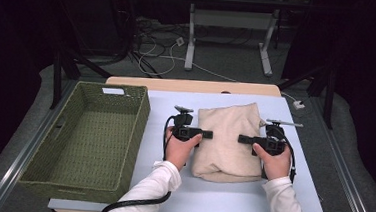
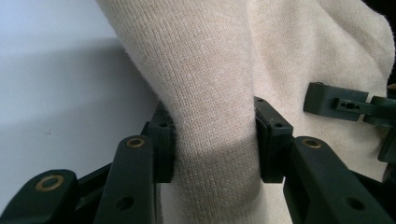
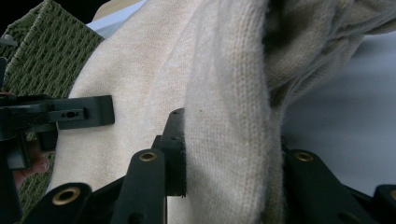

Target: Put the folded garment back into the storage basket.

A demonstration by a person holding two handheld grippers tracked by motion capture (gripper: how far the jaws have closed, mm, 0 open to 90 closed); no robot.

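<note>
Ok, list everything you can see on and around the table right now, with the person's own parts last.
Folded knit cloth: one, beige, middle of the table, pinched at both side edges.
Woven basket: one, olive green, left end of the table, nothing visible inside.
Table: one, pale blue-grey top.
Second table: one, white legs, beyond ours.
Floor cables: several, white and black.
Left hand-held gripper: one, black, shut on the cloth's left edge.
Right hand-held gripper: one, black, shut on its right edge.
Sleeves: two, white.

Left claw (image 1: 207,134) clamped, pointing inward to right; right claw (image 1: 243,138) clamped, pointing left; tips facing, apart.
</note>
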